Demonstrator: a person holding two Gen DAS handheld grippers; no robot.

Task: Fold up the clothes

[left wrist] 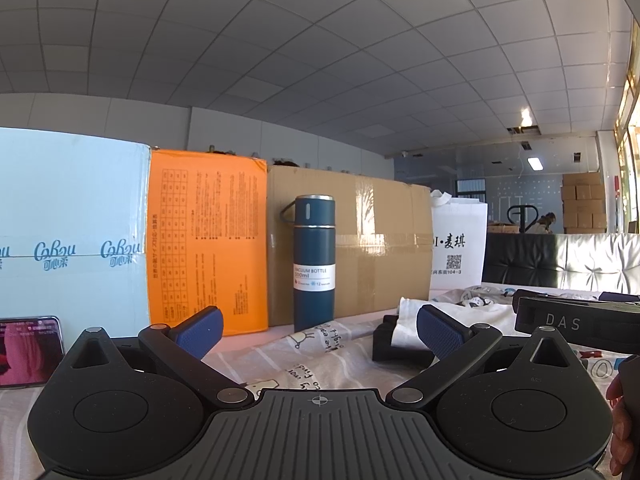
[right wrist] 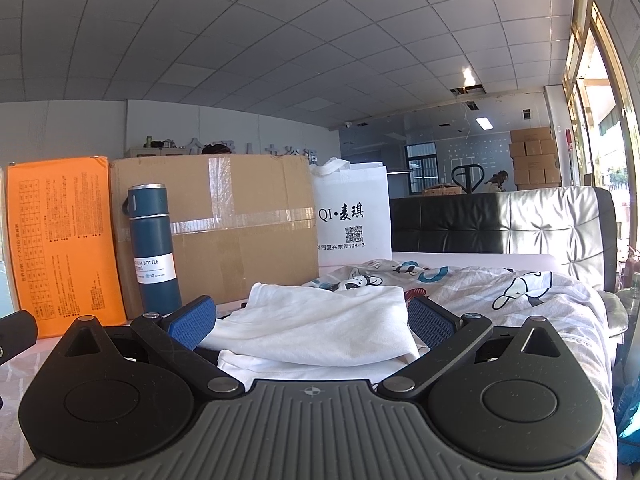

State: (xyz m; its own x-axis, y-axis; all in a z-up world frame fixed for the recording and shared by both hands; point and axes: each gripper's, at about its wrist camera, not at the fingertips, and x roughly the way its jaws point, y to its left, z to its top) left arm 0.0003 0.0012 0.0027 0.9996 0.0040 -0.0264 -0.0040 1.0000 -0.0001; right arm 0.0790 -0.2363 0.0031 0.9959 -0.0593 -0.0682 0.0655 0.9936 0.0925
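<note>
Nearest in the right wrist view, the right gripper point(right wrist: 310, 322) points level over the bed, its blue pads point(right wrist: 192, 320) spread wide apart with nothing pinched. Between and just beyond them lies the white garment point(right wrist: 320, 320), loosely folded in layers on the cartoon-print sheet point(right wrist: 500, 288); whether the pads touch the cloth cannot be told, since the gripper body hides the garment's near edge. Something black under the garment shows only as a sliver.

Seen from the left wrist, the left gripper point(left wrist: 318, 330) is likewise level and fully spread, holding nothing, with bare sheet between its pads. The garment sits ahead and to its right, partly cut off by the right pad and by the other gripper's black body marked "DAS". A phone point(left wrist: 28, 350) lies at the left edge, and fingers point(left wrist: 618, 420) show at the right edge.

Farther back stand a dark blue vacuum bottle point(right wrist: 154, 248), an orange box point(right wrist: 64, 240), a taped cardboard box point(right wrist: 240, 216) and a white tote bag point(right wrist: 352, 216).
</note>
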